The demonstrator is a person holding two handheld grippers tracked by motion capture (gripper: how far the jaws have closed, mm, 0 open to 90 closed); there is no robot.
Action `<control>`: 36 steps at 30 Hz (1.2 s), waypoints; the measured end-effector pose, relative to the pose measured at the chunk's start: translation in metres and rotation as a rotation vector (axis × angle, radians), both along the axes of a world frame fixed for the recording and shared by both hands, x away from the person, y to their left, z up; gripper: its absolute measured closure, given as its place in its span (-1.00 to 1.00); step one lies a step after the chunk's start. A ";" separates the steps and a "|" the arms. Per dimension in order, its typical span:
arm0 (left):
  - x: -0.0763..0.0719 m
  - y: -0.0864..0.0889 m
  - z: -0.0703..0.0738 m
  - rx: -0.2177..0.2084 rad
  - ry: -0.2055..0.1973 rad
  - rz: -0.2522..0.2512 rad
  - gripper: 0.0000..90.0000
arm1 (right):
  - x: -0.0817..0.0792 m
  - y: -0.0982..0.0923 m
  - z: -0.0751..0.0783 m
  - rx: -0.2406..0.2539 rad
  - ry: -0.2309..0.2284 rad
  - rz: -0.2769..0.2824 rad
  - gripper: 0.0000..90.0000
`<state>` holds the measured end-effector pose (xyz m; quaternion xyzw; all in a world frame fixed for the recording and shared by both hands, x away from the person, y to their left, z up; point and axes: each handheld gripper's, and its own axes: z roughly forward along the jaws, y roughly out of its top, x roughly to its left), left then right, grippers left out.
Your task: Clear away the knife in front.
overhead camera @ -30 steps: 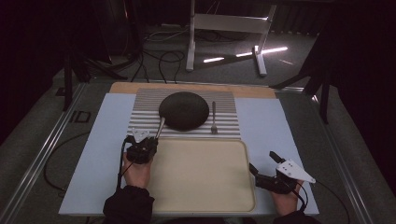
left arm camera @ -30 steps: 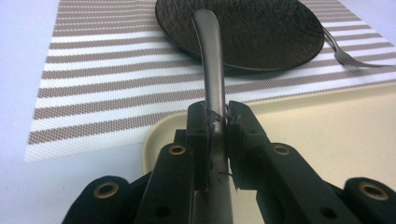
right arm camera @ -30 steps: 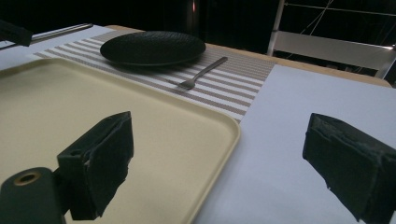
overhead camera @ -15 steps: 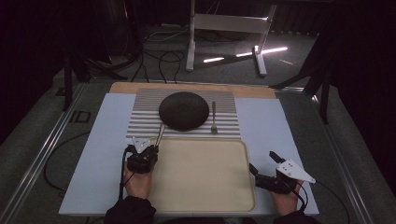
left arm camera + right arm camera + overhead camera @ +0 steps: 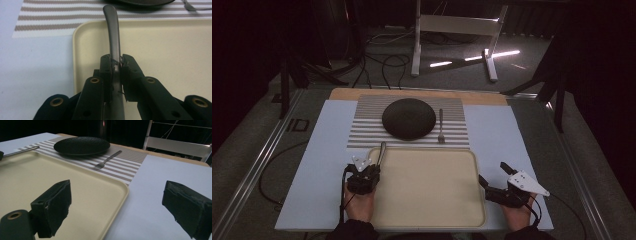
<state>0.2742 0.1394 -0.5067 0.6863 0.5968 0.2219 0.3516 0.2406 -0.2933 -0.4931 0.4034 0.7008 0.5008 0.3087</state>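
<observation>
High view: left gripper [image 5: 371,161], clamped on the metal utensil [image 5: 381,152], has drawn back over the tray [image 5: 432,210].

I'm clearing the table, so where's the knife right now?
In the high view, the knife is clamped in the left gripper over the beige tray's left rim, pointing toward the striped placemat.

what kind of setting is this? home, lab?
Most likely a lab or studio mock-up of a dining setup, not a home: a striped placemat with a black plate and fork sits on a board, with loose floor cables and a metal stand behind in the dark.
</observation>
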 end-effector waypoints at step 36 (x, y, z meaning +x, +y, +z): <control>-0.009 0.023 0.013 -0.078 -0.063 0.017 -0.38 | 0.000 0.001 0.000 -0.002 0.000 -0.002 -0.80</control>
